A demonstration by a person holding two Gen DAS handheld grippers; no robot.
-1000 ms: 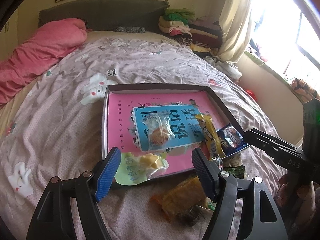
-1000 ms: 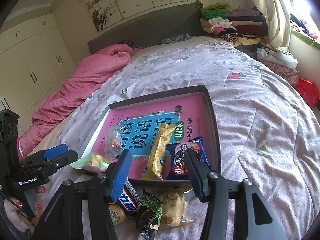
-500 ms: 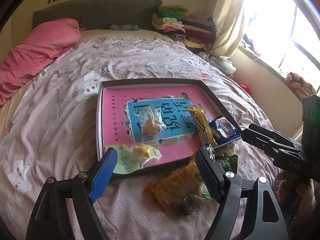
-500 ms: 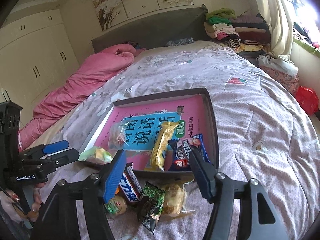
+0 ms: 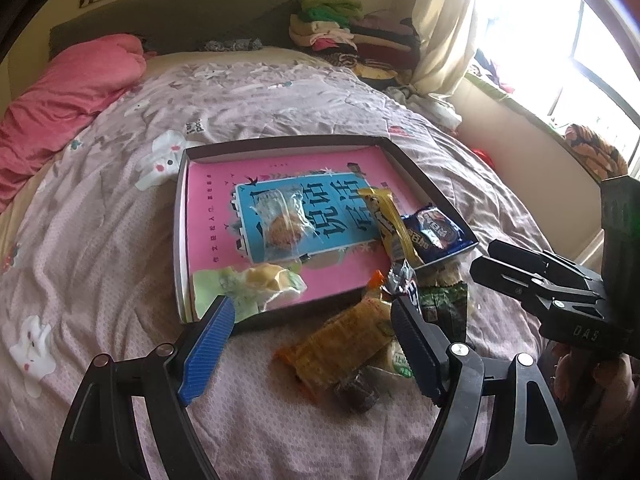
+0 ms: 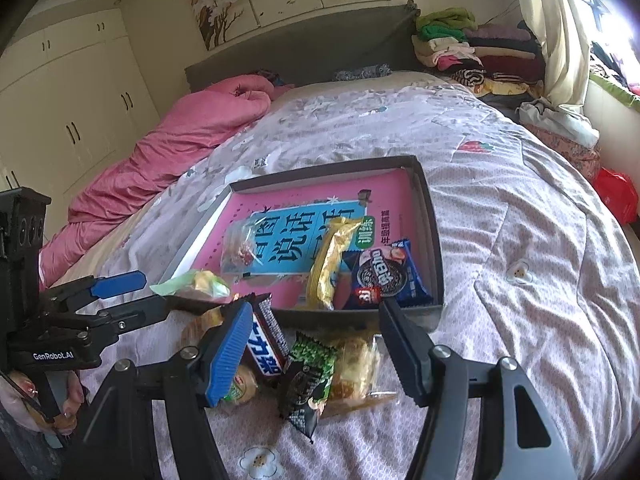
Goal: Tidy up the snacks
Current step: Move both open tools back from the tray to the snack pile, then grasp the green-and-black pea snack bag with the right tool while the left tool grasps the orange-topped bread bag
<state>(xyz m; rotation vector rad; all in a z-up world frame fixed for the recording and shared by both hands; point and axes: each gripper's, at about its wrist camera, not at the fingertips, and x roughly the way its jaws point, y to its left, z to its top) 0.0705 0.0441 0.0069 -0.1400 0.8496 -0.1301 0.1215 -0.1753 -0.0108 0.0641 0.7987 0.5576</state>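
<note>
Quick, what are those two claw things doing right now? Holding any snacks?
Left gripper: open, holding nothing, above the loose snacks on the bed.
Right gripper: open, holding nothing, above the green packet.

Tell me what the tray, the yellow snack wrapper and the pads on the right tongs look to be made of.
Tray: probably cardboard, matte dark walls with pale inner edges.
Yellow snack wrapper: glossy plastic film, crinkled, with bright highlights.
Right tongs pads: likely blue rubber or soft plastic, finely ribbed and matte.
</note>
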